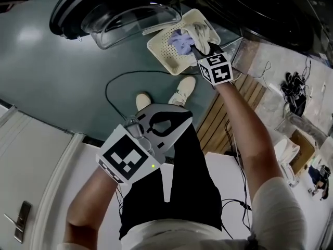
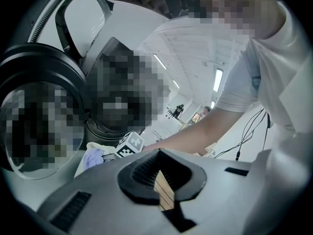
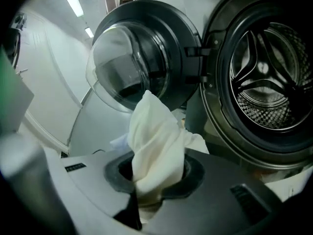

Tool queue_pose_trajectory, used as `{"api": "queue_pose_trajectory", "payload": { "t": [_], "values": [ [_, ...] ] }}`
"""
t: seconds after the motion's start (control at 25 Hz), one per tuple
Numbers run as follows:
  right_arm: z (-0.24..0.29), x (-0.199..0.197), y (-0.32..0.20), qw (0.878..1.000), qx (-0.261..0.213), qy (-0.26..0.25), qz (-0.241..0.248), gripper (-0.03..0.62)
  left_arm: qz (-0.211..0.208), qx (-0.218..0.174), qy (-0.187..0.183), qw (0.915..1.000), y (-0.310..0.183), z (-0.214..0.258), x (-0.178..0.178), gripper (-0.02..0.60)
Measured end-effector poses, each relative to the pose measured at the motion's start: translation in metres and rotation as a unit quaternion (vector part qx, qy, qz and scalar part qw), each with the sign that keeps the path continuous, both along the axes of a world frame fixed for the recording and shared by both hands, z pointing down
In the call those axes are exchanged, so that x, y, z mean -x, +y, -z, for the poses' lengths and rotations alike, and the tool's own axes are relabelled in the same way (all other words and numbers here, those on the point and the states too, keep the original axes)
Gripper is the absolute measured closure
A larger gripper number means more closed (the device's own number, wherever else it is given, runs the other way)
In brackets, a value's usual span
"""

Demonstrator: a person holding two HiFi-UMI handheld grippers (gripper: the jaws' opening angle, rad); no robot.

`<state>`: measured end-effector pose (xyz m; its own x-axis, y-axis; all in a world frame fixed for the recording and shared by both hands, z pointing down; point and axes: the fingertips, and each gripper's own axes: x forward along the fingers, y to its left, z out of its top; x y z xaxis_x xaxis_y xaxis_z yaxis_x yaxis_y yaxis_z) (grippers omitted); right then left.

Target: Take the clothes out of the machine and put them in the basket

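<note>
A cream basket (image 1: 161, 53) stands on the floor below the washer's open door (image 1: 119, 9). A lilac garment (image 1: 180, 39) lies in it. My right gripper (image 1: 197, 48) hangs over the basket's right side, shut on a white cloth (image 1: 203, 34). In the right gripper view the white cloth (image 3: 154, 131) bulges up from between the jaws of the right gripper (image 3: 156, 175), with the door (image 3: 142, 58) and the bare drum (image 3: 264, 82) behind it. My left gripper (image 1: 165, 120) hovers nearer me, above my legs, shut and holding nothing. The left gripper (image 2: 159, 153) faces the basket.
A black cable (image 1: 112, 87) loops over the grey floor beside my shoes (image 1: 182, 90). A wooden slatted board (image 1: 229, 113) lies right of them. Boxes and cables (image 1: 299, 139) clutter the far right. A white door (image 1: 31, 155) stands at the left.
</note>
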<state>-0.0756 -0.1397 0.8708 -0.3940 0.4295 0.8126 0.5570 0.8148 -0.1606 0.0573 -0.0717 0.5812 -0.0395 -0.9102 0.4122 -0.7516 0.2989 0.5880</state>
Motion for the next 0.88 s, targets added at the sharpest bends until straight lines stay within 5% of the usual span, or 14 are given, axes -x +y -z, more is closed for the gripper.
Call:
{"api": "queue_pose_trajectory", "payload": {
  "t": [0.88],
  "values": [
    [-0.195, 0.013, 0.012, 0.99, -0.05, 0.102, 0.081, 0.503, 0.015, -0.003, 0.024, 0.9996, -0.02, -0.082, 0.046, 0.583]
  ]
}}
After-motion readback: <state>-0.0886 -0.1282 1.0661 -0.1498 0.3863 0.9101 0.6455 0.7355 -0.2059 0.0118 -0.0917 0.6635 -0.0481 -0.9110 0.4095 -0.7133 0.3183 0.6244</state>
